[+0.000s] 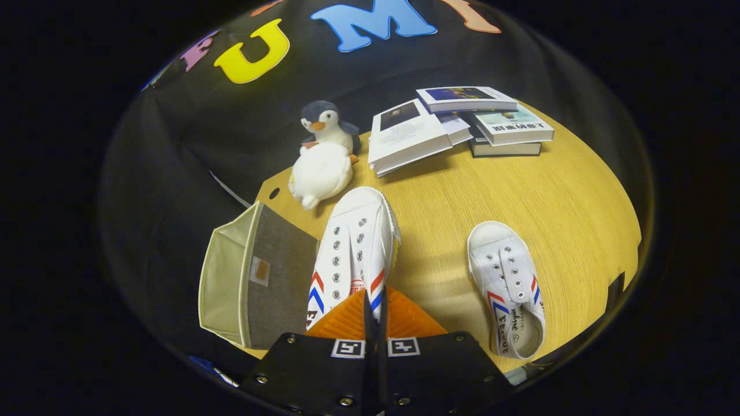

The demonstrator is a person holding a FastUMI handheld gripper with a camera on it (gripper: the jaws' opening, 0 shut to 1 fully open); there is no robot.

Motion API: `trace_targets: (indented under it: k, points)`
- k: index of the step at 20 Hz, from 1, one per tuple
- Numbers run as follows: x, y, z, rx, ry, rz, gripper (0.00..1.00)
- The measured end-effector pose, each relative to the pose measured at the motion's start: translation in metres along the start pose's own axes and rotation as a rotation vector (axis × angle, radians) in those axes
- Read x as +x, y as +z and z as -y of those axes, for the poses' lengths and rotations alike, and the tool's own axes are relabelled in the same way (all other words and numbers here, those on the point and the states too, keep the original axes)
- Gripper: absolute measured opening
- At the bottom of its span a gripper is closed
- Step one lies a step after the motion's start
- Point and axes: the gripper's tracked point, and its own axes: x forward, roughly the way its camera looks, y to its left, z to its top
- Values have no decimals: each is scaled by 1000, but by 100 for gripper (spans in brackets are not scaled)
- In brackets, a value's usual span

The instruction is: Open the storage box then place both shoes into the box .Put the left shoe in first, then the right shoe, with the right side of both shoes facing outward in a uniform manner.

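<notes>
My gripper (370, 309) is shut on the heel end of a white canvas shoe (352, 248) with red and blue stripes. That shoe hangs above the wooden table (451, 202), its toe pointing away from me. Just left of it stands the storage box (277, 271), grey outside and beige inside, with its opening (222, 277) turned to the left past the table's edge. A second matching white shoe (509, 283) lies flat on the table to the right of the fingers, toe pointing away.
A plush penguin (326, 153) lies beyond the held shoe, near the table's far left corner. Several books (457, 124) are piled at the far side. Bare tabletop lies between the two shoes.
</notes>
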Motion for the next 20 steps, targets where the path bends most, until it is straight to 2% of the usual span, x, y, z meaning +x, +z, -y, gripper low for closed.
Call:
trace_targets:
  k: [11,20]
  points:
    - [-18,43,-111,-62,122,55,0]
    - [12,17,-188,-112,163,13,0]
